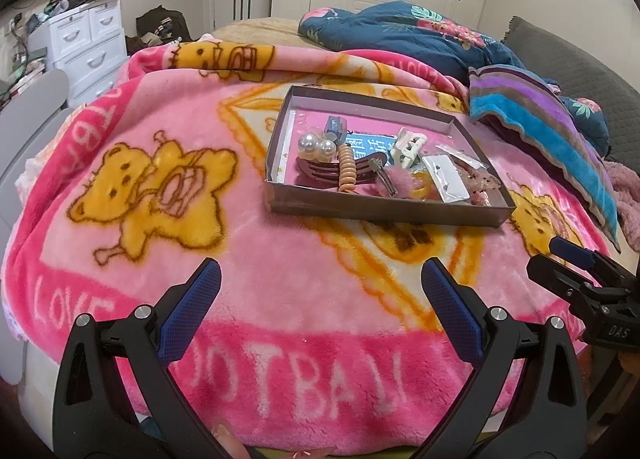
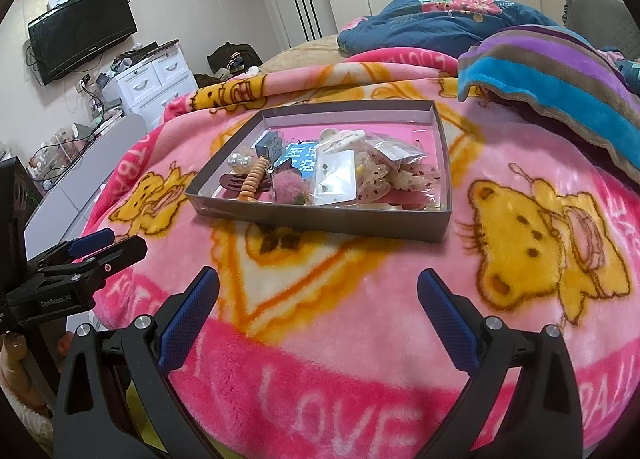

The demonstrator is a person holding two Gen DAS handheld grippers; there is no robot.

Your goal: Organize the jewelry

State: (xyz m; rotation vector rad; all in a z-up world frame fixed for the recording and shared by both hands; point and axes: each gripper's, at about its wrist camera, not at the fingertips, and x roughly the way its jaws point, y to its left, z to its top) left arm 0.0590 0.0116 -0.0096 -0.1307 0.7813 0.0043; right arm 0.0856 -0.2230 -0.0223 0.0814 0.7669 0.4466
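Right now both grippers hang low over the near edge of the bed, nothing between their fingers. The left gripper (image 1: 320, 279) stands wide, blue pads spread well apart, and the right gripper (image 2: 318, 287) is spread just as wide. The gray tray (image 1: 384, 215) sits on the pink bear blanket (image 1: 168, 259) toward the middle of the bed, well ahead of both grippers, loaded with jewelry and hair pieces.

From the left wrist, the tray's left end reads clearly: the pearl clip (image 1: 316, 147), the coiled orange hair tie (image 1: 347, 169) lying across a dark claw clip (image 1: 320, 175), and a white clip (image 1: 408, 147) behind. That view also catches the right gripper at the right edge, side-on.

From the right wrist, the tray's right end opens up instead: the clear packet (image 2: 334, 179), the speckled translucent pieces (image 2: 400, 179), and the pink pompom (image 2: 290, 185) at the front wall. Over there the left gripper shows side-on at the left edge, along with a wall-mounted screen (image 2: 82, 31).

Beyond the tray, a striped blanket (image 1: 540, 127) crowds the far right corner of the bed, a blue floral quilt (image 1: 420, 35) heaped behind it. A white drawer unit (image 1: 90, 43) stands off the left side.
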